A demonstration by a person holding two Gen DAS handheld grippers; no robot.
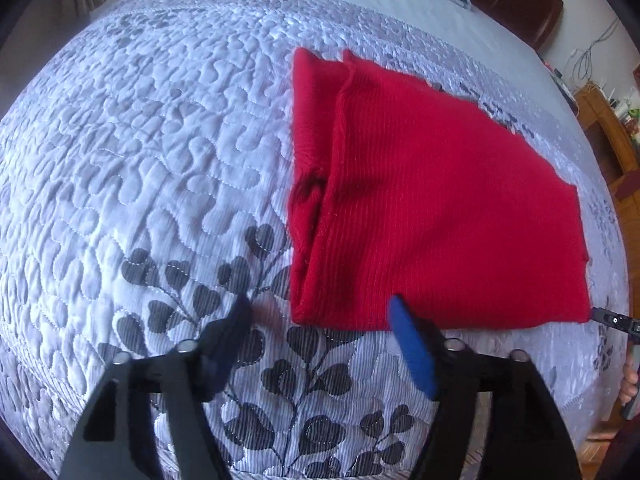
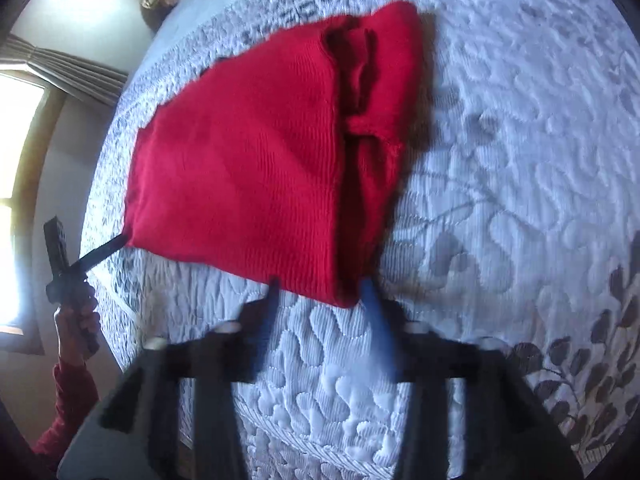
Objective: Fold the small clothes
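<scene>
Left wrist view: my left gripper [image 1: 320, 308] hovers low over the quilted bedspread [image 1: 132, 152], its two blue-padded fingers [image 1: 412, 344] spread wide with nothing between them, the right pad reaching the near edge of the red knit garment [image 1: 420, 200]. The garment lies folded flat on the bed, a narrower folded strip showing along its left side under the top layer. At the far right edge of this view the tip of my other tool touches the garment's near right corner. In the right wrist view, my right gripper [image 2: 320, 292] points at the near edge of the red knit garment [image 2: 248, 160], fingers apart and holding nothing, the tips just at the fabric's hem; motion blur softens them. The bunched, folded layers sit on the garment's right side here. To the left, my left hand [image 2: 76, 320], in a red sleeve, grips the handle of its gripper, raised beside the bed near the window [image 2: 16, 160].
</scene>
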